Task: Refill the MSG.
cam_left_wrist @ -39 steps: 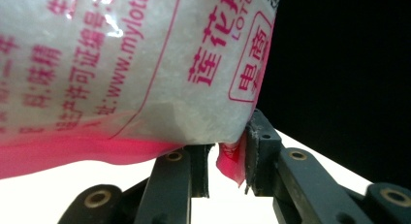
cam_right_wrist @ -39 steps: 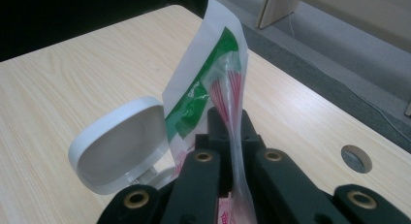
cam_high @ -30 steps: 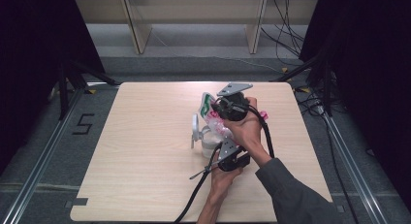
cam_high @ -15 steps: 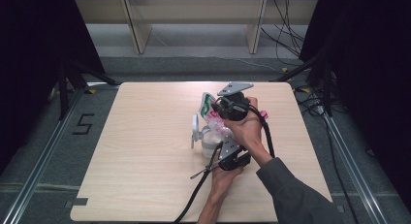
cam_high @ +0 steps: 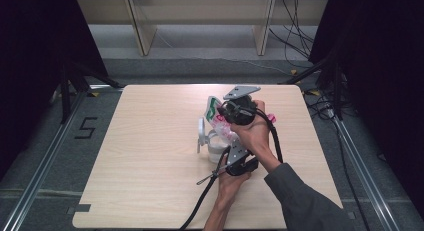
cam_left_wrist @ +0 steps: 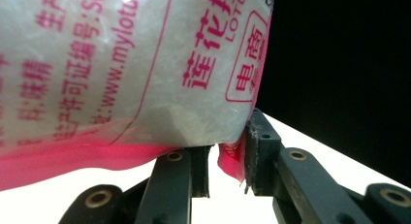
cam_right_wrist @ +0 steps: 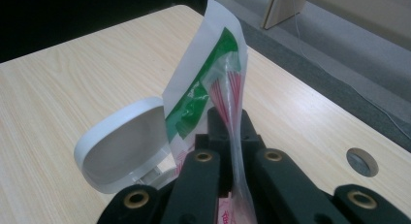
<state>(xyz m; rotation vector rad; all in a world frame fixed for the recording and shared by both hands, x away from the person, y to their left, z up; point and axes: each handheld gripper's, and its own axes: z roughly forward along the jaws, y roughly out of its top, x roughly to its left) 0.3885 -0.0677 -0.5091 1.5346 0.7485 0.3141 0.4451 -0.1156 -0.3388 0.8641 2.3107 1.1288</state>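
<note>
Bag (cam_high: 216,111) of white granules above open-lidded tub (cam_high: 214,150)

On the light wooden table (cam_high: 150,156), near its middle, both hands work at one spot. The right gripper (cam_high: 239,111) — grey plate on top — sits over a clear bag with green and pink print (cam_high: 216,111). Just below, the left gripper (cam_high: 239,158) meets the bag's lower end. A white container with its lid flipped open (cam_high: 207,141) stands beside them — touching the bag.
</note>
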